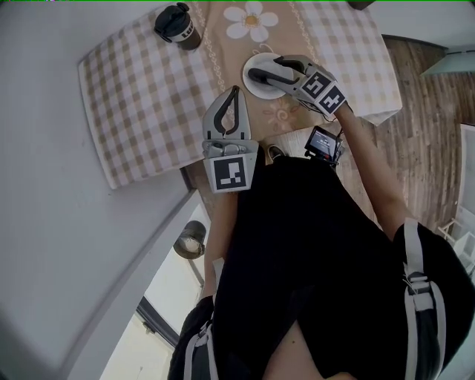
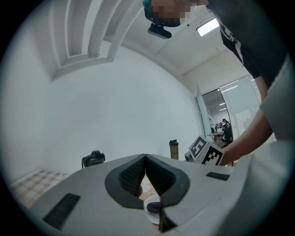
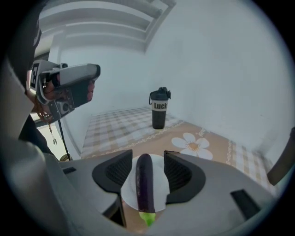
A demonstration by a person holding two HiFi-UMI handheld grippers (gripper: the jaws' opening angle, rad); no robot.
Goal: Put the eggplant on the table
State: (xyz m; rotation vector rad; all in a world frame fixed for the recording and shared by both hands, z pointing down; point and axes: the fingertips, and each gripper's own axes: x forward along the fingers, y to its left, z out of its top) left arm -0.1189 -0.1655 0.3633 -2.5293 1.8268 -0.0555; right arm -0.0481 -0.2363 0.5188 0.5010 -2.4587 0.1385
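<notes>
A dark purple eggplant (image 3: 144, 184) with a green stem end lies lengthwise on a small white plate (image 3: 128, 196). My right gripper (image 3: 147, 156) hovers above it, open; the eggplant shows in the gap between the jaws and neither pad touches it. In the head view the right gripper (image 1: 258, 75) hangs over the plate (image 1: 255, 87) on the checked tablecloth (image 1: 141, 96). My left gripper (image 1: 236, 90) is held nearer the table's front edge with its jaws shut and nothing between them (image 2: 145, 159).
A black lidded tumbler (image 1: 176, 24) (image 3: 159, 108) stands at the far side of the table. A white flower print (image 1: 251, 21) marks the beige runner beyond the plate. A grey wall runs along the left, and wood floor (image 1: 423, 126) lies to the right.
</notes>
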